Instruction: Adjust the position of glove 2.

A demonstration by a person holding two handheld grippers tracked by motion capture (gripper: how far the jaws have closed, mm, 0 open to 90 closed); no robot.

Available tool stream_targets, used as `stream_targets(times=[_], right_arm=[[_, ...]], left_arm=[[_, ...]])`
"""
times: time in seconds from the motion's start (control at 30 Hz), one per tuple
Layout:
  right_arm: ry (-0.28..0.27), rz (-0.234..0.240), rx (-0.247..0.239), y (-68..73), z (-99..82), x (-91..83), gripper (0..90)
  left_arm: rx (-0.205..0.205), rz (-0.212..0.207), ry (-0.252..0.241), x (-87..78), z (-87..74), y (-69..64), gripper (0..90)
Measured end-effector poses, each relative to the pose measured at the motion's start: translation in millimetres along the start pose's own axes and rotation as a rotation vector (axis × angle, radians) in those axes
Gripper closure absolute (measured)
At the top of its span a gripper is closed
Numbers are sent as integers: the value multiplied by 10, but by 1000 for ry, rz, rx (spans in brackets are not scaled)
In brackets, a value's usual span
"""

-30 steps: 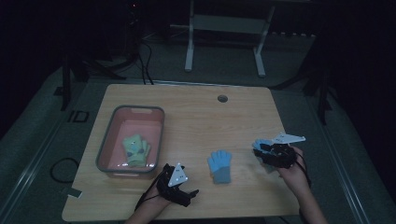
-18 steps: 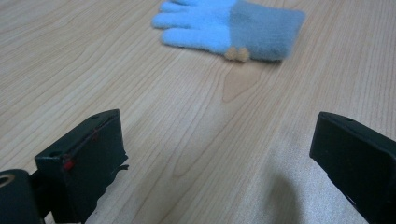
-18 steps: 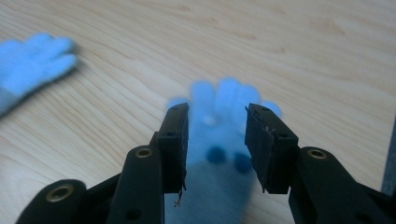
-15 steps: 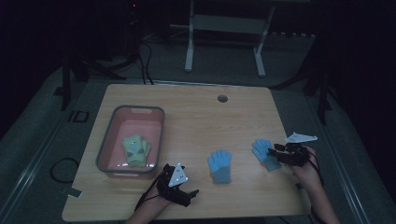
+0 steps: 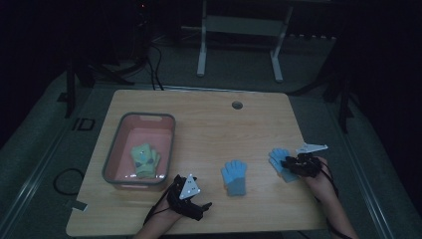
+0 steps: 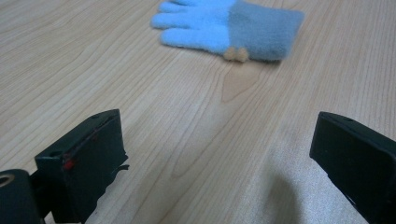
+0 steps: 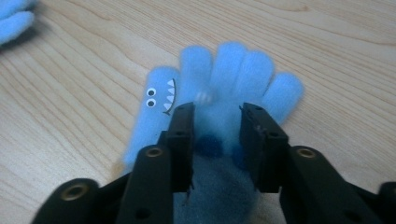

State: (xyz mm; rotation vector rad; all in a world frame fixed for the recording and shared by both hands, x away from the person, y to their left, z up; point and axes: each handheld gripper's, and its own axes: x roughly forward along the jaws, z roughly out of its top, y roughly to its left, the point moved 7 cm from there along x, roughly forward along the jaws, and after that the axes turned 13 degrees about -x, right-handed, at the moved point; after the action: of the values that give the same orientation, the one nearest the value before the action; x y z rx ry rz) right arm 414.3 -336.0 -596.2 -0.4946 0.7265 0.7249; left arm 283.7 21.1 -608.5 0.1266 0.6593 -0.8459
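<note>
Right gripper (image 7: 217, 116) on blue glove (image 7: 224, 79) — right side of table (image 5: 209, 119).
Jaws just been closing, glove palm between them, grip unconfirmed; left gripper (image 6: 215, 158) open — second glove (image 6: 229, 28) ahead.

Very little here can be read. On the floor mat (image 5: 59, 134) just off the table's (image 5: 209, 119) left edge stand two pale capital letters, "ID" (image 5: 82, 124). The blue glove (image 7: 224, 93) near the table's right edge carries no lettering, only a small printed mark of two round eyes and a jagged row of teeth (image 7: 161, 99) on its outermost finger.
</note>
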Motion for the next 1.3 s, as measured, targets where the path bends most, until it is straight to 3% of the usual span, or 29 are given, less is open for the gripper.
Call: stream_targets(times=[0.07,0.17,0.37,0.53,0.77,1.07,1.3], right_arm=[[-1,3,12,12,3,1,794],[19,-11,57,28,28,4,847],[1,-88,140,133,203,-140,861],[-26,-172,172,252,368,-354,862],[-72,-220,316,533,441,-549,863],[-55,-238,409,872,359,-482,863],[-5,-266,403,886,220,-305,855]], left_arm=[[2,1,-1,0,0,-1,34],[2,2,-2,-1,0,-1,34],[1,5,0,1,0,1,34],[5,11,3,4,-1,0,34],[11,22,4,6,-1,5,34],[14,23,-2,2,-1,3,34],[17,21,2,6,-3,-2,34]])
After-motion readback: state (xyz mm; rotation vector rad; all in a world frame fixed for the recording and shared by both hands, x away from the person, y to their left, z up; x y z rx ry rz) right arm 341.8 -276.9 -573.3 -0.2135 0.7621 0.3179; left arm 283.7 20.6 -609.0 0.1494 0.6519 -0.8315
